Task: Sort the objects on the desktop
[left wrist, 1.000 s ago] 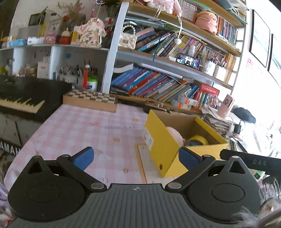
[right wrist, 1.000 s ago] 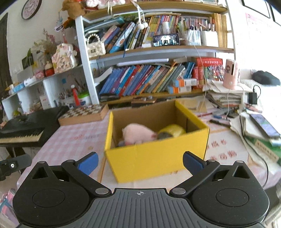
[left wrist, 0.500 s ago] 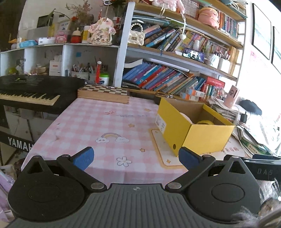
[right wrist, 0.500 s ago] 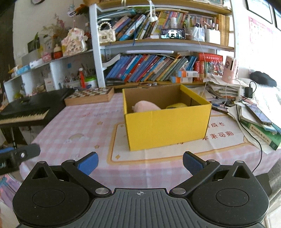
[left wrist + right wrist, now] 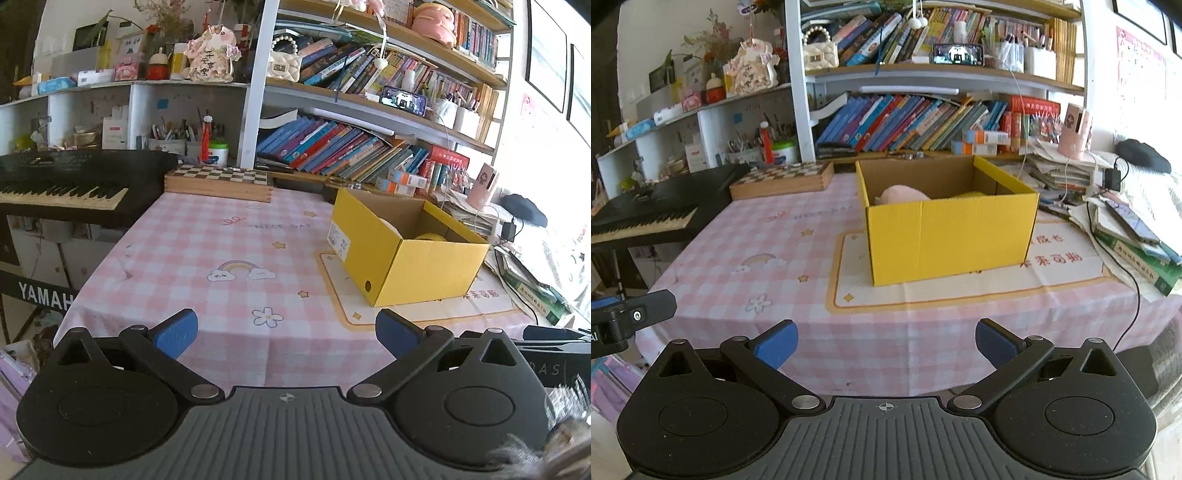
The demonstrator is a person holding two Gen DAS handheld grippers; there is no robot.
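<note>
Yellow cardboard box (image 5: 947, 236) sits on the desk (image 5: 746, 243) toward its right edge, on a cream mat (image 5: 960, 291). Inside: pink plush toy (image 5: 903, 194) and a yellow item (image 5: 432, 236), partly hidden. Left hand-held gripper (image 5: 286, 332) and right hand-held gripper (image 5: 886, 341) both spread wide, empty, off the near edge. Chessboard (image 5: 219, 179) at far-left corner.

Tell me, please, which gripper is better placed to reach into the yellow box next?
Right, probably. The right gripper faces the yellow box squarely; from the left gripper it sits off to the right. Both are open and empty.
</note>
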